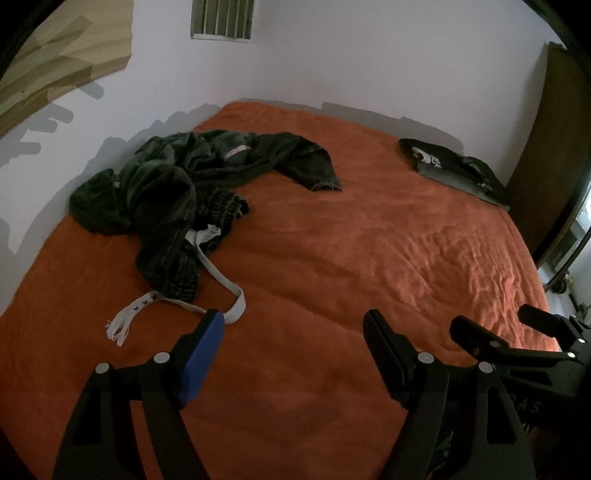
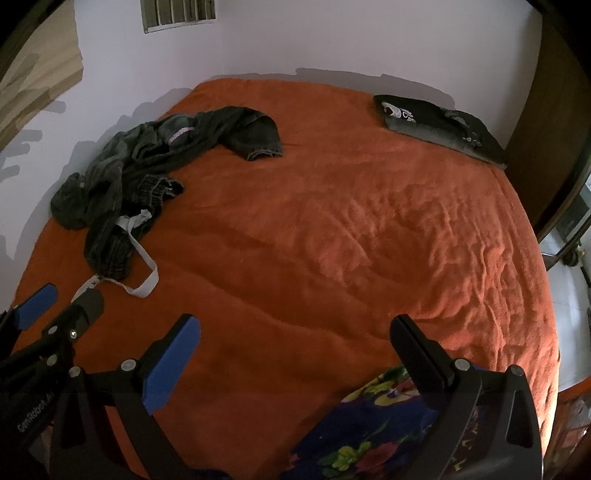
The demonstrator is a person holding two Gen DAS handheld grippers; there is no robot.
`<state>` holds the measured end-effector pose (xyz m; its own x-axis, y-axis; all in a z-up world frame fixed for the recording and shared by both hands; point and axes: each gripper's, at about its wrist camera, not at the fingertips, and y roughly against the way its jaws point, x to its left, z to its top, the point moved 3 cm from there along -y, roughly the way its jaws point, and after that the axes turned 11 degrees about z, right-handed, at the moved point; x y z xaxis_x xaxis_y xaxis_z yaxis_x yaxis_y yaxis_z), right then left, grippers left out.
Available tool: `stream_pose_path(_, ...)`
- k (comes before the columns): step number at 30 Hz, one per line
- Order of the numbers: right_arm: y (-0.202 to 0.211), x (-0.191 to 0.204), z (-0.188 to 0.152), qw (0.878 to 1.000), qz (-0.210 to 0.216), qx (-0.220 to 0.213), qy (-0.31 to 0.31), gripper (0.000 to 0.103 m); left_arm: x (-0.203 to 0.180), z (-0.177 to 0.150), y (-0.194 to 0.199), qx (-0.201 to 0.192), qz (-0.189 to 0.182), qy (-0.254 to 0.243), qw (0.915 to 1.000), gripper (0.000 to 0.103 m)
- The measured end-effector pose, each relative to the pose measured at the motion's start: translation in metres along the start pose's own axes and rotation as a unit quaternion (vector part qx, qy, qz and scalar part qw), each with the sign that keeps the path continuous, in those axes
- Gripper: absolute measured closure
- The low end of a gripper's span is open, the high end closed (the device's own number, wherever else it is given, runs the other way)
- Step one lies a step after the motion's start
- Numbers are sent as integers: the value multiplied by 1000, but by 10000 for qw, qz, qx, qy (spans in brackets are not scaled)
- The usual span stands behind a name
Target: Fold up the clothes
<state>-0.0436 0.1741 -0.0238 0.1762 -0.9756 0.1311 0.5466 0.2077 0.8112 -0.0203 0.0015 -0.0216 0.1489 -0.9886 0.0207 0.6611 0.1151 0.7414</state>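
Observation:
A crumpled heap of dark green-grey clothes [image 1: 177,188] [image 2: 147,166] lies at the far left of the orange bed cover [image 1: 332,240] [image 2: 332,221]. A white woven strap [image 1: 218,273] [image 2: 142,258] trails from the heap toward me. A folded stack of dark printed clothes [image 1: 454,170] [image 2: 436,125] rests at the far right corner. My left gripper [image 1: 293,325] hovers open over the near bed edge, its blue pad beside the strap's loop. My right gripper [image 2: 295,328] hangs open over bare cover, nothing between its fingers. Each gripper shows in the other's view: right gripper [image 1: 495,325], left gripper [image 2: 70,295].
A white wall [image 1: 332,66] borders the bed at back and left, with a barred vent [image 1: 221,18]. A dark wooden wardrobe [image 1: 546,147] stands at the right. A blue floral cloth [image 2: 369,424] lies under my right gripper at the near edge.

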Motion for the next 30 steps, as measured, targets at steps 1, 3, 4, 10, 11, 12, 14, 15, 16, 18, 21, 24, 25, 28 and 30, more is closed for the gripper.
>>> stream_pose_path(1, 0, 0, 0, 10000, -4, 12, -1, 0, 1, 0, 0, -2, -6, 14, 10000, 25)
stream_pose_path(3, 0, 1, 0, 10000, -13, 37, -3, 0, 3, 1, 1, -6, -19, 41, 10000, 25)
stream_pose_path(4, 0, 1, 0, 10000, -13, 40, -2, 0, 5, 3, 2, -13, -16, 46, 10000, 25)
stream_pose_path(10, -1, -1, 2, 10000, -13, 38, 12, 0, 0, -5, -2, -38, 13, 79, 10000, 25)
stream_pose_path(11, -1, 0, 2, 10000, -11, 40, 14, 0, -1, -7, -2, -45, 21, 80, 10000, 25)
stream_pose_path(12, 0, 0, 1, 10000, -9, 40, 16, 0, 0, -4, 0, -20, 6, 61, 10000, 25)
stream_pose_path(14, 0, 0, 1, 10000, -3, 37, 10, 0, 1, -3, 0, -9, -2, 56, 10000, 25)
stream_pose_path(15, 0, 0, 2, 10000, 1, 35, 7, 0, 1, -4, 0, -6, -4, 56, 10000, 25)
stream_pose_path(16, 0, 0, 2, 10000, 5, 34, 4, 0, 1, -4, 0, -6, -13, 61, 10000, 25)
stream_pose_path(18, 0, -1, 2, 10000, 8, 16, 0, 0, 2, -4, -1, 3, -15, 65, 10000, 25)
stream_pose_path(21, 0, -1, 1, 10000, 2, 6, 13, 0, 2, -3, -1, 14, 6, 61, 10000, 25)
stream_pose_path(24, 0, 0, 2, 10000, -16, 5, 27, 0, 1, -2, -1, 13, 10, 57, 10000, 25)
stream_pose_path(25, 0, 0, 2, 10000, -21, 5, 31, 0, 1, -2, -1, -5, 27, 55, 10000, 25)
stream_pose_path(28, 0, 0, 2, 10000, -39, 4, 44, 0, 1, -1, 1, -47, 80, 53, 9999, 25)
stream_pose_path(30, 0, 0, 2, 10000, -50, 3, 53, 0, 2, -1, 1, -36, 54, 87, 9999, 25)
